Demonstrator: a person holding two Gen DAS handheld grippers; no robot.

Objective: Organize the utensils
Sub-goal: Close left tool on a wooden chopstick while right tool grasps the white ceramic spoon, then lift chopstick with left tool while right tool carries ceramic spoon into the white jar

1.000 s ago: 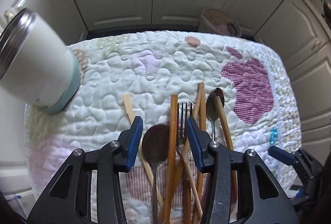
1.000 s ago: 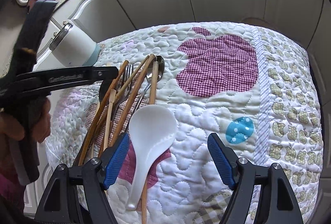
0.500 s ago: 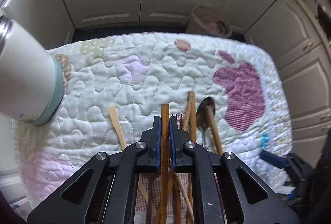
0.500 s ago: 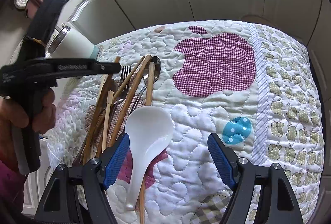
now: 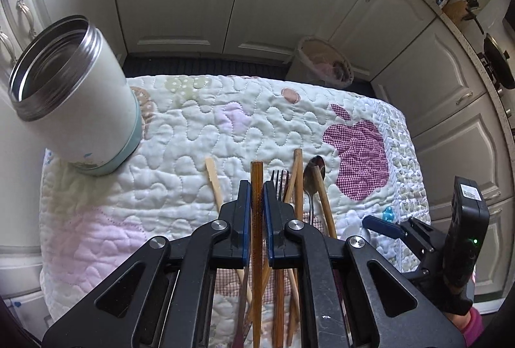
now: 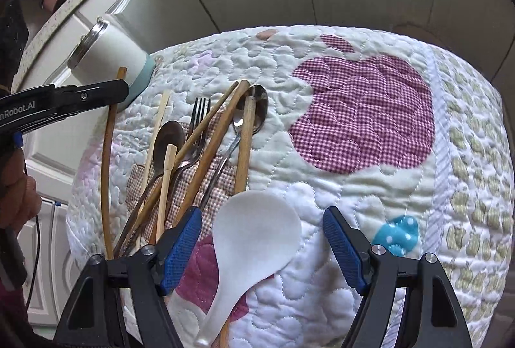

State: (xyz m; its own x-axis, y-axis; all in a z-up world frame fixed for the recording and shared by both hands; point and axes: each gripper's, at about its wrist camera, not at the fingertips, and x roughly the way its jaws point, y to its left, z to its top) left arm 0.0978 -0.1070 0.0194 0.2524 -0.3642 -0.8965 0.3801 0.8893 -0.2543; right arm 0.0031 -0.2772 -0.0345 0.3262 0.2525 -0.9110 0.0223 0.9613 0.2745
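Because the right gripper [image 6: 262, 219] is closing with its jaws wide, each pad apart from the bowl of the white rice spoon [image 6: 257, 225] lying between them at the near edge of the quilt-covered table [image 5: 193, 139], the pads should be brought in squarely on the bowl's sides. The smooth, curved bowl is judged likely to slip if it is pinched near its rim.

The left gripper [image 5: 257, 184] is clamped narrow on one dark wooden chopstick [image 5: 256, 168], gripped just below its upper end. It is advised that the stick be raised straight until its lower end clears the pile, then lowered end-first into the jar. Whether that end is already clear cannot be told.

Counted, from the near edge outward:
- White rice spoon: one.
- Pale sticks [image 6: 164, 184]: two.
- Brown chopsticks [image 6: 244, 139] in the pile: three visible, the count uncertain where they overlap.
- Metal spoons [image 6: 169, 135]: two.
- Fork [image 6: 200, 110]: one.
- Open steel-rimmed jar [image 5: 80, 110]: one, upright at the far left corner, nothing seen inside it.
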